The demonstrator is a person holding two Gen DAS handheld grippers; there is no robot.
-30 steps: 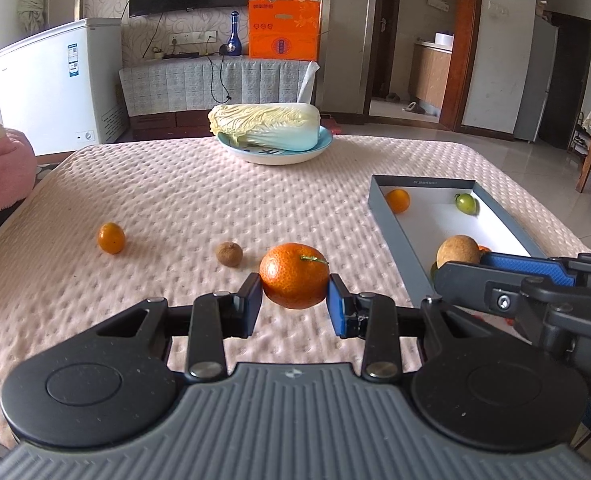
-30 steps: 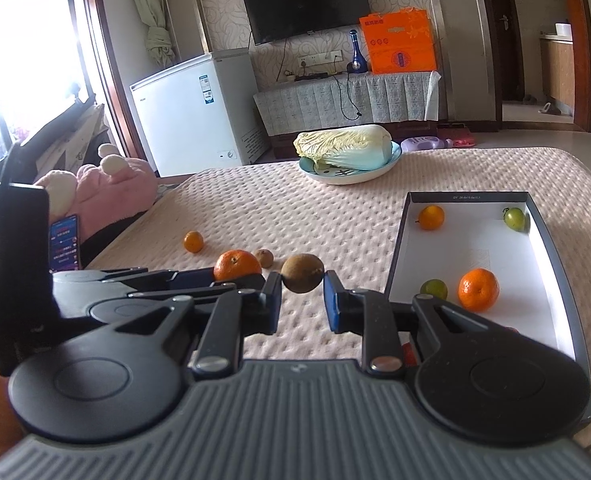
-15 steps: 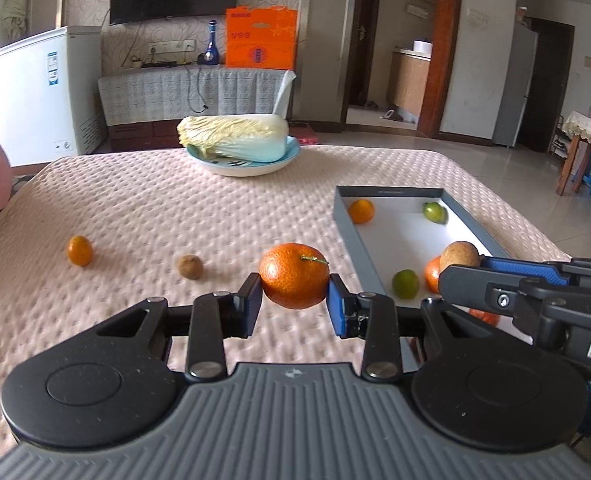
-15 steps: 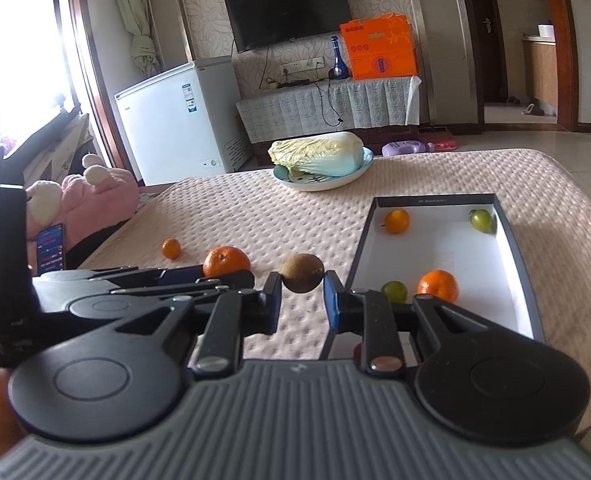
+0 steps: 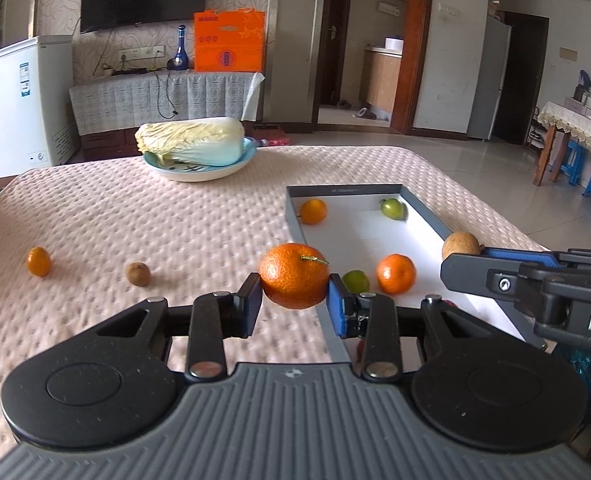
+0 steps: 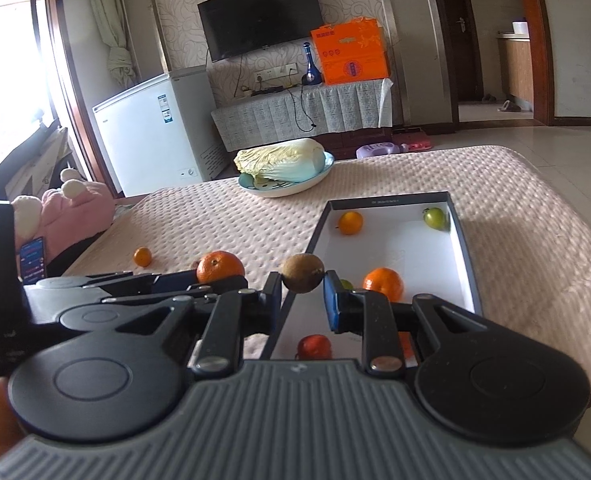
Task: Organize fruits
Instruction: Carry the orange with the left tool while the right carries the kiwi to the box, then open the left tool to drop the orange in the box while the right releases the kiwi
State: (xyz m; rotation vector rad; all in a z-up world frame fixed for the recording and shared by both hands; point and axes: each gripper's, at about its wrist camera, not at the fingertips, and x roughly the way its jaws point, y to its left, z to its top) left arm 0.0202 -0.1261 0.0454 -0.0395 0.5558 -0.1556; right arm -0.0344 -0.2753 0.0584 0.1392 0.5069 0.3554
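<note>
Both gripped fruits have been carried nearer the grey-walled white tray (image 5: 295,216), at frame right: the round orange tangerine (image 5: 294,275) is clamped by the left gripper (image 5: 295,305), the brown kiwi (image 6: 302,272) by the right gripper (image 6: 302,298). Oranges and green fruits are held inside.

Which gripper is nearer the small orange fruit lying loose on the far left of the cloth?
Left. The left gripper is nearer the small orange fruit; the right gripper is over the tray's near edge.
</note>
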